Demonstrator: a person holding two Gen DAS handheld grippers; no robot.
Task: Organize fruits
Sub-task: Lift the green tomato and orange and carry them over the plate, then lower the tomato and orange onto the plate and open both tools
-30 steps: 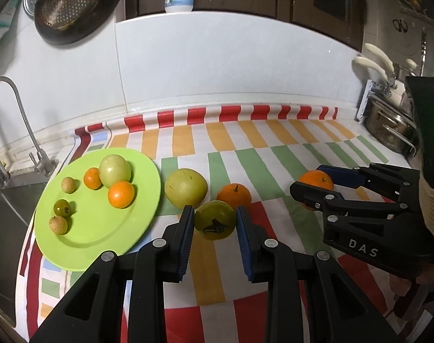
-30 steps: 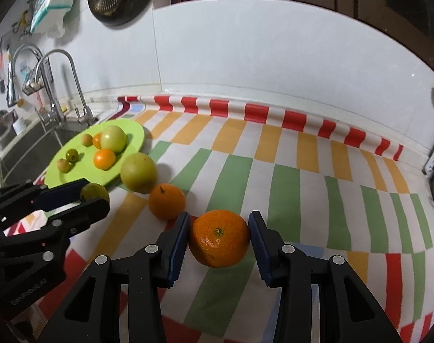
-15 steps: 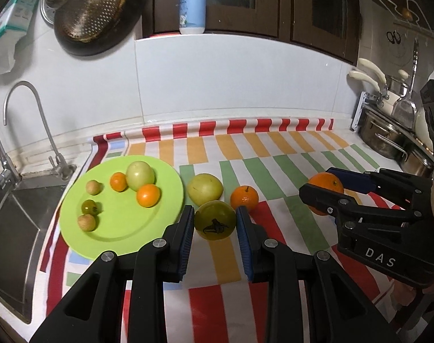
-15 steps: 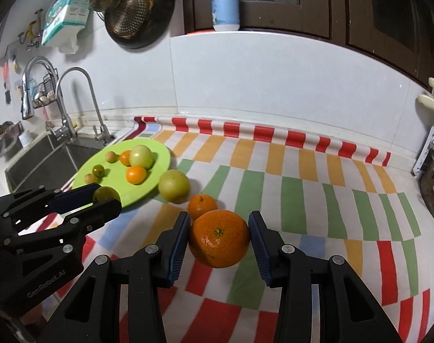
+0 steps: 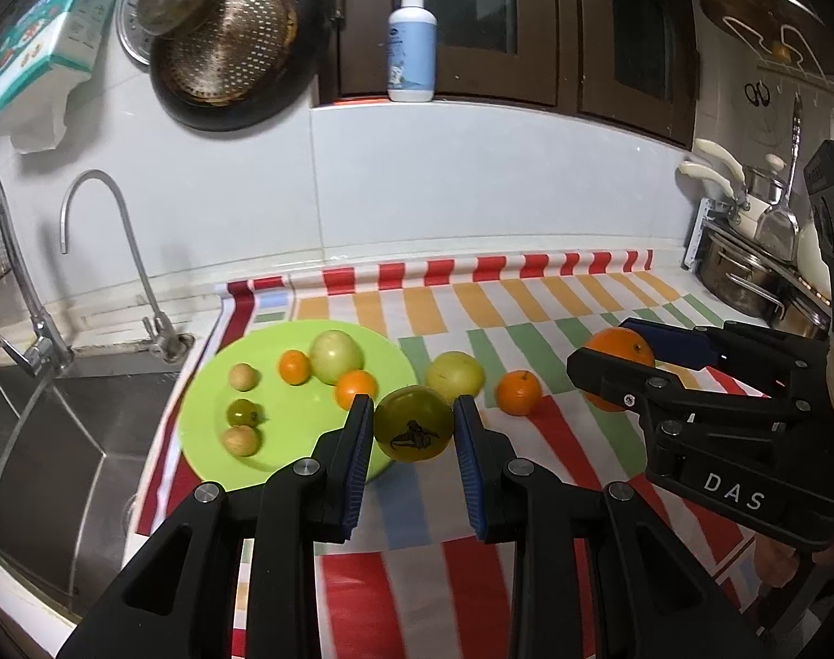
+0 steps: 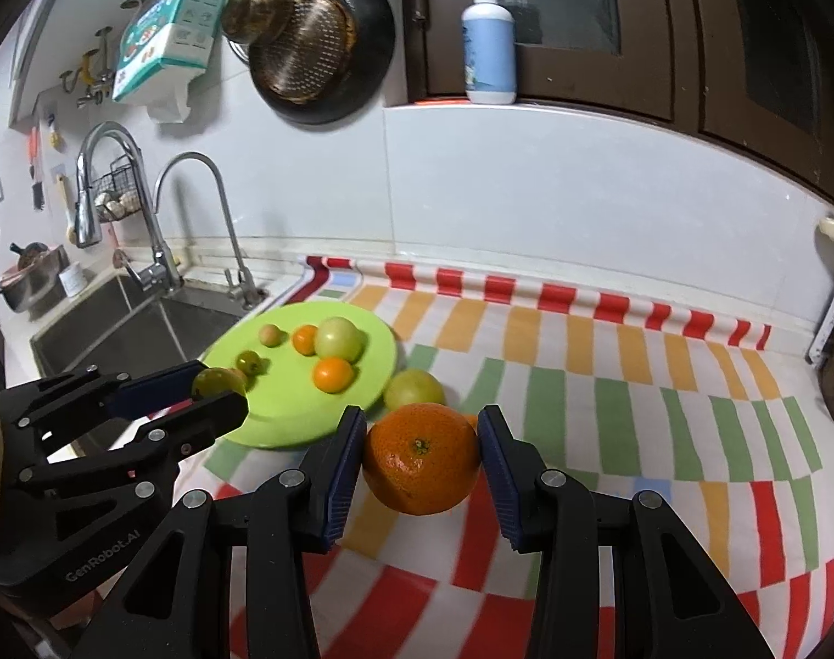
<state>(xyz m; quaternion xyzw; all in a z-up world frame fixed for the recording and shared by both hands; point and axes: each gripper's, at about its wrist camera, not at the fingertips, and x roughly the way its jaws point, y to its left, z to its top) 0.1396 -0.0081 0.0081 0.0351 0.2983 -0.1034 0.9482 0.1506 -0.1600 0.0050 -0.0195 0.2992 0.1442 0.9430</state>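
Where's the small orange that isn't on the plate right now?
In the left wrist view, the small orange sits on the striped cloth, between the pale green fruit beside the green plate and the big orange held in the right gripper.

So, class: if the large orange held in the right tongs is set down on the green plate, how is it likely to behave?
The large orange is round, so it would probably roll unless it settles against other fruit. The green plate looks shallow and smooth, so its rim may hardly stop it. The right tongs grip without visibly denting it, so it is probably firm.
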